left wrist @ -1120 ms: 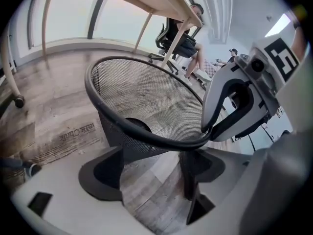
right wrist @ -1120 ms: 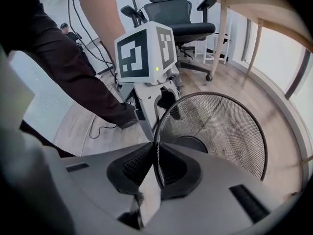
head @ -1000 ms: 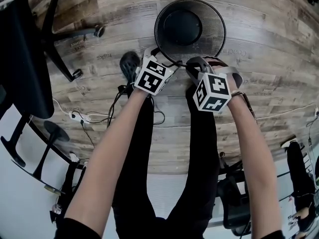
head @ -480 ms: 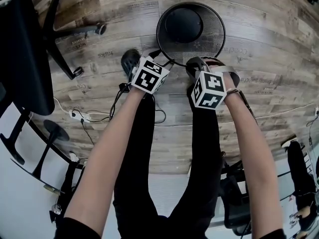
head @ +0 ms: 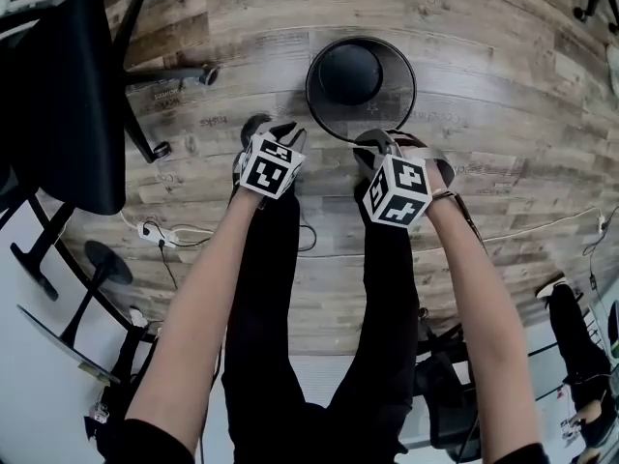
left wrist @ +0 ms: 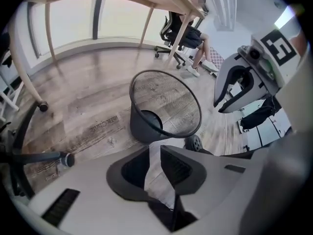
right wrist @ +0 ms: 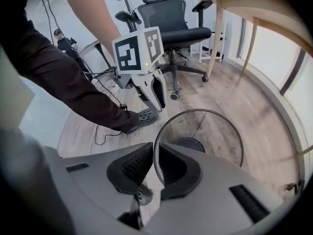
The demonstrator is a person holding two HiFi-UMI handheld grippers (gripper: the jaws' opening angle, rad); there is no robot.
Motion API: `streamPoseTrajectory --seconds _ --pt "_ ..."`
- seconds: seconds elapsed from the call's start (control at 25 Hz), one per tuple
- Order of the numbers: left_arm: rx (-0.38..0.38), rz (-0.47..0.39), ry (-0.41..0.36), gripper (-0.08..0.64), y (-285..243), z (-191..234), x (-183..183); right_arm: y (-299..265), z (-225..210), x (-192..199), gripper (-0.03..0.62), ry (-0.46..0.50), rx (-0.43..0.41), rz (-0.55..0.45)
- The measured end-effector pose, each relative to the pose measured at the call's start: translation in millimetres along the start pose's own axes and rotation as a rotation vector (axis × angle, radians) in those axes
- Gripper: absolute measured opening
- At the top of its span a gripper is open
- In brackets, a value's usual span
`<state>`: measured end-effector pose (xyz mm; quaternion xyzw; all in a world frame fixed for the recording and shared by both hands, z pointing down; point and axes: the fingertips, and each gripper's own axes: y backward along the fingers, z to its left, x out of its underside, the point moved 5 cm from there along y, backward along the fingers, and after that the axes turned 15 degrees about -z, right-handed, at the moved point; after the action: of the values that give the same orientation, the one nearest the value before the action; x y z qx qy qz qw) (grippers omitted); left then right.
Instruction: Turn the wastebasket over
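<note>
The black mesh wastebasket [head: 346,73] stands mouth up on the wood floor, just beyond the person's feet. My right gripper [head: 380,143] is shut on the near part of its wire rim. In the right gripper view the rim runs between the pads of that gripper [right wrist: 156,156], with the wastebasket [right wrist: 208,133] beyond. My left gripper [head: 282,131] hangs left of the rim, clear of it. Its jaws are closing, with a narrow gap and only floor between them [left wrist: 154,153]. The wastebasket [left wrist: 146,124] lies ahead of them.
A black office chair [head: 58,95] stands at the left, its wheeled base [head: 160,71] close to the wastebasket. A cable and power strip [head: 155,230] lie on the floor. The person's shoe [head: 253,124] is beside the left gripper. A wooden desk [right wrist: 244,4] and another chair [right wrist: 171,23] stand further off.
The left gripper has come off the wastebasket's rim, drawn back to the left and narrowed its jaws. Both hands have risen, the right one still holding the rim.
</note>
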<state>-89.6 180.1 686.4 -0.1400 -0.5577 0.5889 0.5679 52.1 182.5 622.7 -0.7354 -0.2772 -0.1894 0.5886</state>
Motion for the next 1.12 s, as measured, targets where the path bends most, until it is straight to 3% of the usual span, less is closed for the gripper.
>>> streamPoseTrajectory --seconds 0.28,0.52,0.72,1.12 --pt "-0.002 -0.045 -0.001 0.051 64.3 -27.7 -52.5 72.0 -8.2 -44.4 0.057 -0.097 0.109 -0.007" --pt "0.013 -0.105 -0.055 0.035 120.3 -64.8 -116.4 146.1 -12.0 -80.3 0.055 -0.209 0.243 -0.079" --pt "0.025 -0.26 0.031 0.032 173.9 -94.4 -180.1 204.9 -6.0 -120.3 0.055 -0.252 0.337 -0.166" --pt "0.084 -0.56 0.055 0.031 310.3 -142.2 -294.7 341.8 2.0 -214.3 0.032 -0.27 0.5 -0.422"
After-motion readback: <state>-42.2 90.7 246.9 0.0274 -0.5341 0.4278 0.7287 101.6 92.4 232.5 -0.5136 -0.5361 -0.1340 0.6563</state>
